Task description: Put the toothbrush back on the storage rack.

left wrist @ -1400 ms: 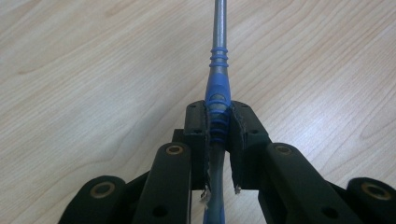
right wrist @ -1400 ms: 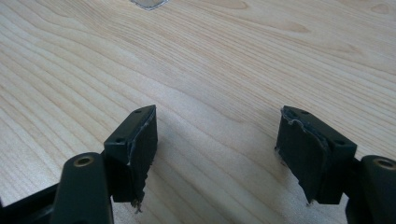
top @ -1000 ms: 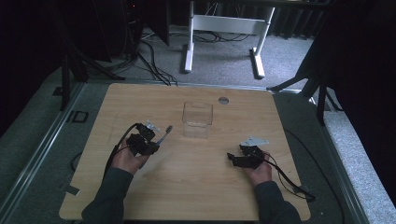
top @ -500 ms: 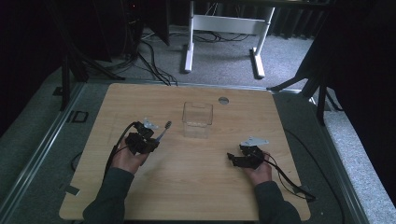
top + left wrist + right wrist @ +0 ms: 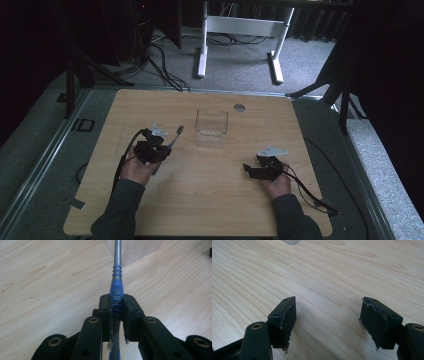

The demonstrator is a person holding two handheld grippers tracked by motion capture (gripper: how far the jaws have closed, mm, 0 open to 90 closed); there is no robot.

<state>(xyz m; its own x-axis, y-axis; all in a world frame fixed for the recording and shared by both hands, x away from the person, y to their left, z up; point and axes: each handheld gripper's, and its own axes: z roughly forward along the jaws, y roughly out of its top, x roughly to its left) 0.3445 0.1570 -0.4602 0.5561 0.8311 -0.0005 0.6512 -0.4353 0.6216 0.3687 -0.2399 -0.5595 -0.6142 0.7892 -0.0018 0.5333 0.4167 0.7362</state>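
Your left gripper [image 5: 161,146] is clamped on the toothbrush [image 5: 116,282]; its long axis points at the clear box [image 5: 211,122], 2 o'clock. Right gripper [image 5: 328,323] jaws stand apart.

A: Table [image 5: 210,190] pale wood, fine brown grain. Both grippers black.
B: Noted. Toothbrush [image 5: 116,287] handle blue, ribbed; neck grey. Container [image 5: 211,122] clear. Sleeves dark grey; floor grey carpet.

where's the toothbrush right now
The toothbrush is clamped in the left claw, left of centre on the table in the high view, its head pointing toward the clear plastic box just to its right.
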